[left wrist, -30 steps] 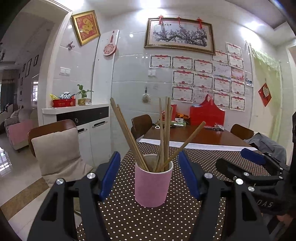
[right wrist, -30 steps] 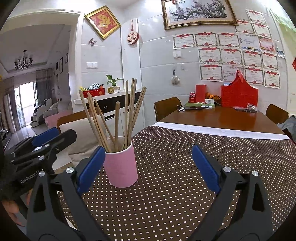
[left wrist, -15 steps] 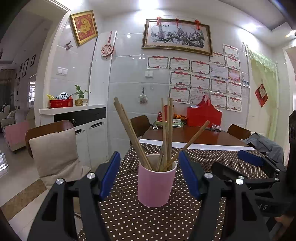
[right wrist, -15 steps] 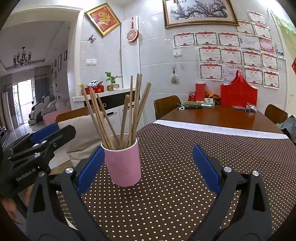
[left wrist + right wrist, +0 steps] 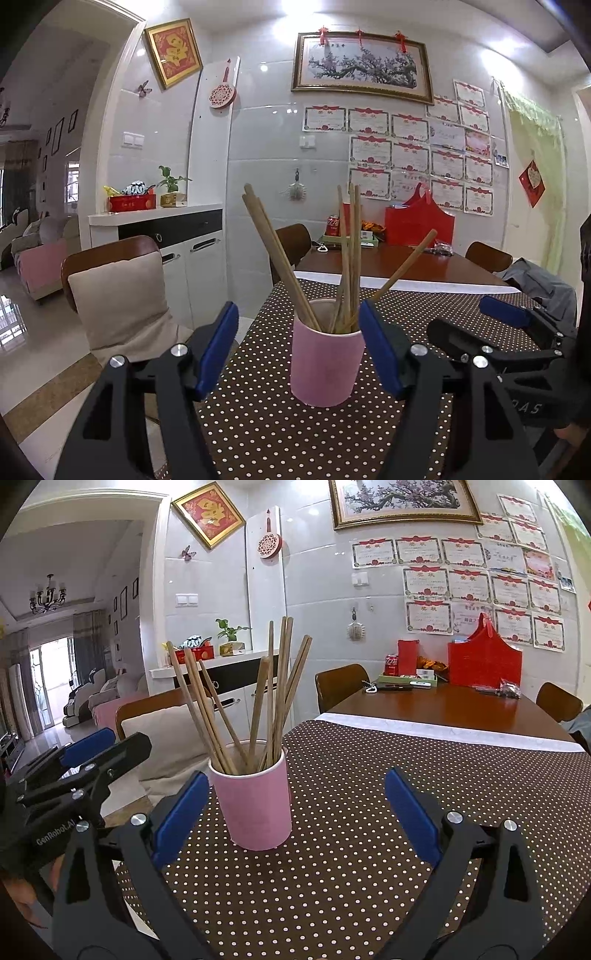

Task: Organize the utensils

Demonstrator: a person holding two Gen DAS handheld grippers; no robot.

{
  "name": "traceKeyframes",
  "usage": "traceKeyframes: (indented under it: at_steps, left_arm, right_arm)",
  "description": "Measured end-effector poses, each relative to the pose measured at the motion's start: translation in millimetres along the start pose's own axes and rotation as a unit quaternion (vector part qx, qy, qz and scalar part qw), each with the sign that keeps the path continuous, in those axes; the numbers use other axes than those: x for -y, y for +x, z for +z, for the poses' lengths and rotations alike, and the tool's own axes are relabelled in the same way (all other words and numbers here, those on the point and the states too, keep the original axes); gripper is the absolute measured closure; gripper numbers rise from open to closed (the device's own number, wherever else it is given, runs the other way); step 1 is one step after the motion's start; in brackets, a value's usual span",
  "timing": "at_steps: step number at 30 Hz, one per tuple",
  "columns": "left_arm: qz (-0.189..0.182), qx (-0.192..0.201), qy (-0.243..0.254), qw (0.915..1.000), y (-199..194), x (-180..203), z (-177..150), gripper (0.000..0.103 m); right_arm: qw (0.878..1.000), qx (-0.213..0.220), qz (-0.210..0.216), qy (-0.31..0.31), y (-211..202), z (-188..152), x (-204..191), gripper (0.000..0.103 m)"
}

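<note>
Standing on the dotted cloth (image 5: pixel 258 424) that covers the surface is a pink cup (image 5: pixel 325 363) full of wooden chopsticks (image 5: pixel 349 254). The sticks stand up out of the cup and lean in different ways, some to the left, some almost straight, and one far to the right.

The left gripper (image 5: pixel 299 347) has its jaws wide apart. The cup sits in the gap between them, more to the right side than the left. The right blue pad is just beside the rim of the cup. I cannot tell if it touches. The left blue pad is well away from the cup. The jaws hold nothing.

The right gripper (image 5: pixel 295 812) also has its jaws wide apart, and they hold nothing. In its view the cup (image 5: pixel 256 801) is in the gap too, close to the left blue pad and far from the right one. The chopsticks (image 5: pixel 275 686) rise up above the left jaw.

Each gripper can see the other one. The left gripper's black arm shows at the left edge of the right wrist view, past the left jaw. The right gripper shows at the right edge of the left wrist view, past the right jaw.

Far beyond the jaws is bare brown wood with a red bag (image 5: pixel 484 664) and a red can (image 5: pixel 391 664) on it.
</note>
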State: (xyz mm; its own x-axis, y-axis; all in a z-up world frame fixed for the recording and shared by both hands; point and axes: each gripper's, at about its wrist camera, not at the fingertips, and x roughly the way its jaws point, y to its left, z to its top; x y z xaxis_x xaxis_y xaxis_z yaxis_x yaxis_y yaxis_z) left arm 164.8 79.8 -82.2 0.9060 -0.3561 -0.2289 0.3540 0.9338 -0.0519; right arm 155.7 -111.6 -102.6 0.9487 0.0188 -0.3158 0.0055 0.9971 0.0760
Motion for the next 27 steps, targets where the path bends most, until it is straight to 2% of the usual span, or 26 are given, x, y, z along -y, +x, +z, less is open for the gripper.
traceKeyframes:
  at_steps: [3,10,16,21,27]
  left_arm:
    - [-0.008,0.0,0.005,1.0,2,3,1,0.036]
    - [-0.056,-0.006,0.01,0.9983,14,3,1,0.036]
    - [-0.075,-0.016,0.018,0.9969,23,-7,-2,0.036]
    - [-0.095,-0.015,0.022,0.9951,27,-16,-1,0.036]
    - [-0.141,-0.012,0.027,0.9895,38,-30,3,0.036]
  right_arm:
    - [1.0,0.002,-0.004,0.002,-1,0,2,0.009]
    - [1.0,0.003,-0.018,0.011,-6,1,6,0.009]
    - [1.0,0.007,-0.028,0.009,-7,0,-3,0.008]
    - [0.999,0.006,-0.045,0.01,-3,0,-15,0.007]
    - [0.997,0.01,-0.078,0.022,0,1,-25,0.007]
